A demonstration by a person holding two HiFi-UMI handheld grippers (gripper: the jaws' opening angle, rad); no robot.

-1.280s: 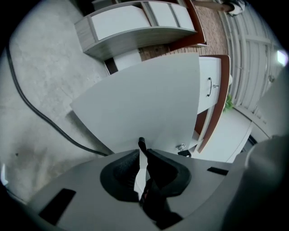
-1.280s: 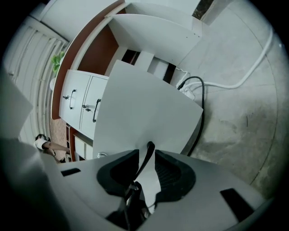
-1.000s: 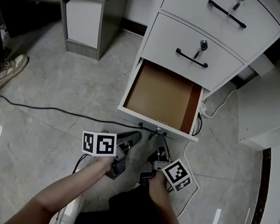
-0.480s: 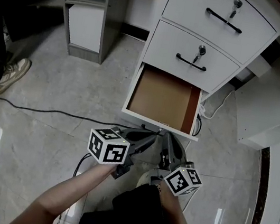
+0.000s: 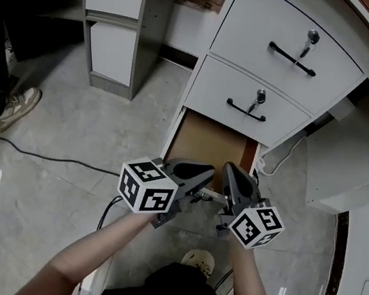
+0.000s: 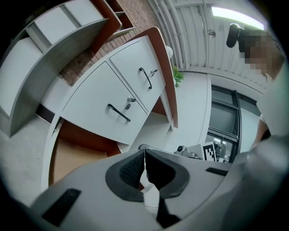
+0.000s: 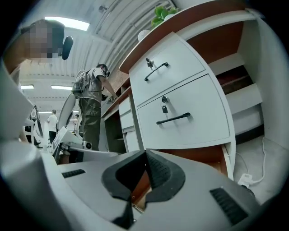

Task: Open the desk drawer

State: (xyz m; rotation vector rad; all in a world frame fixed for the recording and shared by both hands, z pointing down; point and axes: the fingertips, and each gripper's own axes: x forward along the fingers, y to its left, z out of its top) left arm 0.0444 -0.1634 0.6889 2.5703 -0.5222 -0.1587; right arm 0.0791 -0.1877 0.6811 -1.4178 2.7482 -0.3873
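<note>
Bottom desk drawer (image 5: 208,142), white with a brown wooden inside, stands pulled out at the foot of the white table unit, under the shut middle white drawer with a black handle (image 5: 232,87). The left gripper (image 6: 144,159) and the right gripper (image 7: 145,159) hover side by side at its near end, fingers pressed together with nothing between them. The opening step seems finished. The next move probably calls only for taking both grippers away. In the head view the grippers cover the drawer's near front and handle, so its full reach is hard to judge.
</note>
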